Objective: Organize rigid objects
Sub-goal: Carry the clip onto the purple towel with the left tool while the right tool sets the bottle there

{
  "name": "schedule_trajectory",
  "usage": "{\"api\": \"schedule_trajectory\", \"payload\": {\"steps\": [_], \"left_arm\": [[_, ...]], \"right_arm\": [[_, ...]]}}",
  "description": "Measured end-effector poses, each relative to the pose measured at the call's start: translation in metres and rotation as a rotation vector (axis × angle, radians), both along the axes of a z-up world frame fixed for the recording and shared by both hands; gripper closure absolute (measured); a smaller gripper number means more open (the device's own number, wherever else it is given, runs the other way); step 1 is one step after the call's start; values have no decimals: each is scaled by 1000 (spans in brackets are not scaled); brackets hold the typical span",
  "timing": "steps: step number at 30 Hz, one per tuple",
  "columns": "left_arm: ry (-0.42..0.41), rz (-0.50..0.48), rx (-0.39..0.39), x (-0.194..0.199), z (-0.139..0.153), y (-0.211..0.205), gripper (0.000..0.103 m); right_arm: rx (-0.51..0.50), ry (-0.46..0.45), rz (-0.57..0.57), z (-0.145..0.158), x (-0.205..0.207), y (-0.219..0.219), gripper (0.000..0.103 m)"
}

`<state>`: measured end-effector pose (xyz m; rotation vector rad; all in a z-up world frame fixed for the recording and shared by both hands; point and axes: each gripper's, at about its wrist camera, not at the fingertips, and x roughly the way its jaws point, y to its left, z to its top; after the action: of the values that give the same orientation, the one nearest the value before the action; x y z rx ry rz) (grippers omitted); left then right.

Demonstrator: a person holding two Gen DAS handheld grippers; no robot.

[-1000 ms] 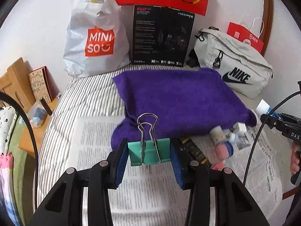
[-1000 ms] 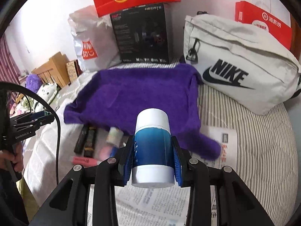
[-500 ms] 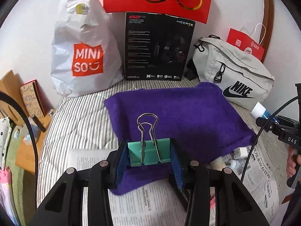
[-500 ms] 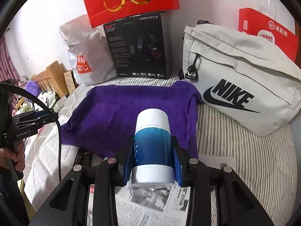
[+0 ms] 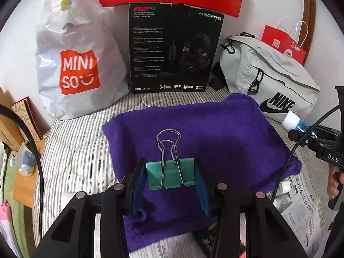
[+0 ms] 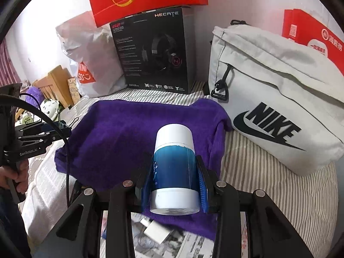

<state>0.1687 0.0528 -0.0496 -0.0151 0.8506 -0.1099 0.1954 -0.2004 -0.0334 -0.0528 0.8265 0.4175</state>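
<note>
My left gripper (image 5: 169,178) is shut on a teal binder clip (image 5: 171,175) with its steel wire handles standing up, held above the near edge of a purple towel (image 5: 215,137). My right gripper (image 6: 175,180) is shut on a blue and white cylindrical bottle (image 6: 174,165), held above the near right part of the same purple towel (image 6: 129,133). The right gripper with the bottle also shows at the right edge of the left wrist view (image 5: 301,129). The left gripper shows at the left of the right wrist view (image 6: 53,129).
At the back stand a white Miniso bag (image 5: 75,64), a black headset box (image 5: 174,49), a grey Nike bag (image 6: 279,107) and a red paper bag (image 5: 283,43). Newspaper (image 5: 301,204) with small items lies on the striped bed (image 6: 268,182) near me. A wooden shelf (image 5: 13,133) is at left.
Both grippers have moved forward over the purple towel with their objects still held. The small items on the newspaper have dropped out of view below them.
</note>
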Motion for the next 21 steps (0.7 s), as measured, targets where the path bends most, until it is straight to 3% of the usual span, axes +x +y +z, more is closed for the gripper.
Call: {"api": "schedule_trajectory", "payload": {"steps": [7, 21], "left_arm": [[38, 3, 3, 28, -19, 4, 62], [109, 0, 12, 77, -47, 5, 62]], "right_arm": [[-11, 28, 24, -19, 29, 12, 67], [-133, 103, 59, -52, 85, 37, 67]]}}
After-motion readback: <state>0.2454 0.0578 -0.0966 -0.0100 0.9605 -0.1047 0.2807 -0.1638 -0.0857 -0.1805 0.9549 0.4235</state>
